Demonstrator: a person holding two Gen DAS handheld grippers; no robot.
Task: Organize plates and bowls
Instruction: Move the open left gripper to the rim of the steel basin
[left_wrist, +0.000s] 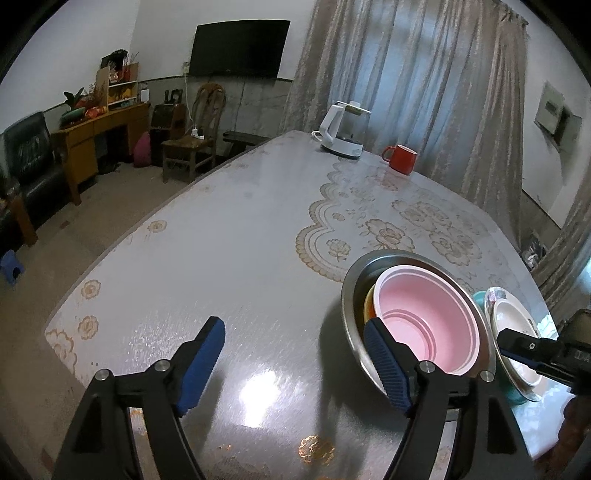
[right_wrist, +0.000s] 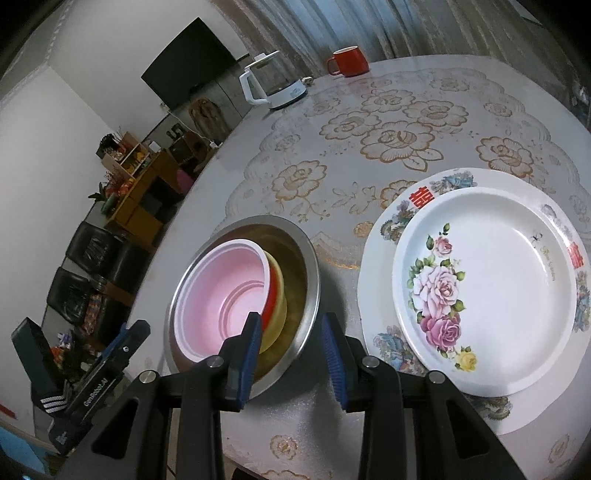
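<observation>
Blue-padded left gripper stands wide, empty, above the table; right gripper is narrower, straddling the steel bowl rim without pressing. Inside tilt a pink bowl over yellow and red ones. Beside, a rose-patterned plate sits on a bigger plate.

Black fingers, ribbed blue pads, silver screws
</observation>
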